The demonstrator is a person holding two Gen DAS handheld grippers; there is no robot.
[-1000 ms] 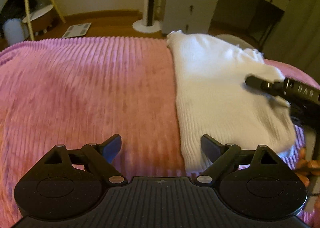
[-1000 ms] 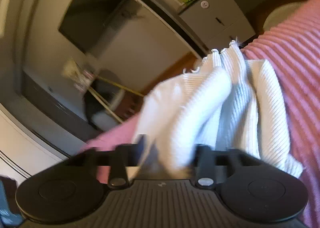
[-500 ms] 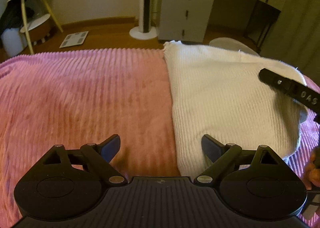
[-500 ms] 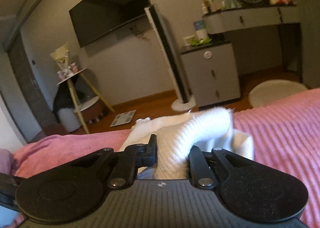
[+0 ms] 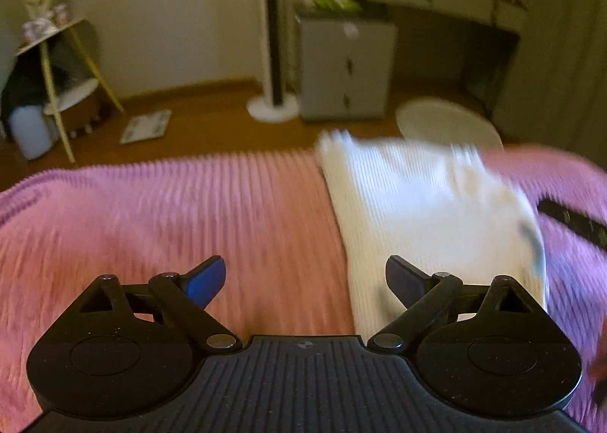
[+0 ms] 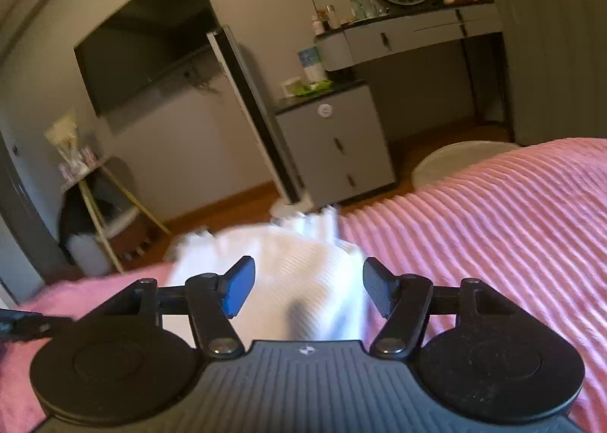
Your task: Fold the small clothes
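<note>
Nearest to you, your right gripper has its jaws parted, having just been opening, and the white ribbed knit garment lies between and beyond them with neither pad pressing on it, which reads as a fold just laid down and let go. Your left gripper hangs above the bed with its jaws spread wide and nothing between them; it sits off to the garment's left side, over bare cover, likely waiting clear so the cloth can settle. Just past it, the garment rests on the pink ribbed bed cover as a long, roughly rectangular folded shape, its left edge straight, its far end ragged with small bunched points, its right side rounded and doubled over. The knit is blurred, so finer creases cannot be made out. At the right edge of the left view, a dark bar of your right gripper shows beside the cloth. Farther off, beyond the bed's end, a grey cabinet stands on the wooden floor beside a tall tower fan.
</note>
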